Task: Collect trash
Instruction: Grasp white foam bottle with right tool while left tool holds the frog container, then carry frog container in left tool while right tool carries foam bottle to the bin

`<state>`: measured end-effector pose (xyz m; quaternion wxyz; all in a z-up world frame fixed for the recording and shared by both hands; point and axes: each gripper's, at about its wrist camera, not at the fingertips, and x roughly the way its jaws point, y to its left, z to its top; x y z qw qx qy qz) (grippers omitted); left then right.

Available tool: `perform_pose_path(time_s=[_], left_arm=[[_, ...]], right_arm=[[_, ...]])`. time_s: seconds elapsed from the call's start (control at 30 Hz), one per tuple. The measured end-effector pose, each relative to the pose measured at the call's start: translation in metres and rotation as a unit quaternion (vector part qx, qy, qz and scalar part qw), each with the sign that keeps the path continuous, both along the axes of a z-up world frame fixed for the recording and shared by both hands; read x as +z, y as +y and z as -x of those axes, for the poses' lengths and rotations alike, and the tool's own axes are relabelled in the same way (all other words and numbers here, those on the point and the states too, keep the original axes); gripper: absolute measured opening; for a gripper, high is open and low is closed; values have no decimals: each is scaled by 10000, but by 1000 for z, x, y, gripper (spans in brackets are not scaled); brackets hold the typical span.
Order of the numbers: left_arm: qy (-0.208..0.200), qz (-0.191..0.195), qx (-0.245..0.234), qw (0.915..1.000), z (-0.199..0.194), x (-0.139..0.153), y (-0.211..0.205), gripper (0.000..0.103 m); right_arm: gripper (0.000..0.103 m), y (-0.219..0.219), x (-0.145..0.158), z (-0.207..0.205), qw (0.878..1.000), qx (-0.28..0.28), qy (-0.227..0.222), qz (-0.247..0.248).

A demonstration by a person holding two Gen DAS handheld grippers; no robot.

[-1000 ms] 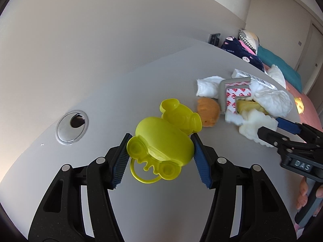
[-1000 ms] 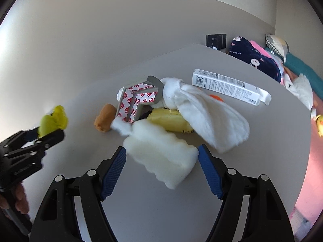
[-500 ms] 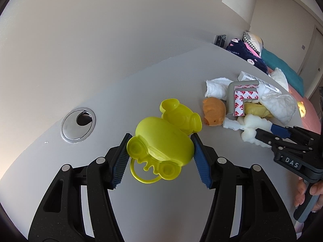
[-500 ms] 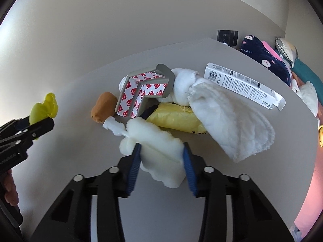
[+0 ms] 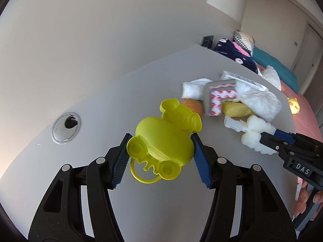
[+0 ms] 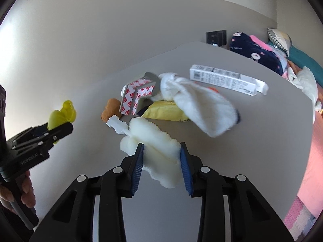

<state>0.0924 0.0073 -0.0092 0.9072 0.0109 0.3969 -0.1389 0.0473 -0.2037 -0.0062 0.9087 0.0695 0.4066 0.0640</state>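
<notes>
My left gripper (image 5: 160, 138) is shut on a yellow plastic animal-shaped toy (image 5: 161, 145) and holds it above the grey table (image 5: 121, 100). My right gripper (image 6: 161, 147) is shut on a white sponge with a white plastic stem (image 6: 149, 137), its pads squeezing the foam. In the left wrist view that sponge (image 5: 254, 129) sits at the right gripper's tips. Beyond it lies a pile: a grey corner piece with red-and-white tape (image 6: 137, 94), a white cloth (image 6: 201, 109), a yellow packet (image 6: 167, 114) and an orange lump (image 6: 110, 109).
A long white carton (image 6: 226, 79) lies behind the pile. A round cable grommet (image 5: 65, 127) is set in the table at the left. The table's far edge (image 6: 292, 84) borders a bed with pillows and cushions (image 6: 258, 54). A wall rises behind the table.
The right gripper's jaws closed from wide apart onto the white sponge, and the sponge has come away from the pile. The left gripper keeps its hold on the yellow toy.
</notes>
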Motion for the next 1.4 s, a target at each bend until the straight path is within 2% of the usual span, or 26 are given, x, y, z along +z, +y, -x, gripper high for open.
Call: perform_pose_path(time_s=[0.4, 0.87, 1.13, 1.4], left_arm=[[-129, 44, -550, 9984, 26, 19, -62, 58], [-139, 29, -1351, 9907, 54, 25, -150, 58], [-120, 18, -1775, 9841, 69, 25, -194, 58], [-53, 40, -2299, 9732, 87, 22, -246, 58]], right_arm=[[38, -60, 30, 48, 9974, -595, -352, -191], [39, -146, 37, 99, 9879, -1435, -507, -316], [40, -182, 35, 126, 9809, -1857, -503, -295], [40, -220, 31, 155, 9710, -2336, -447, -254]])
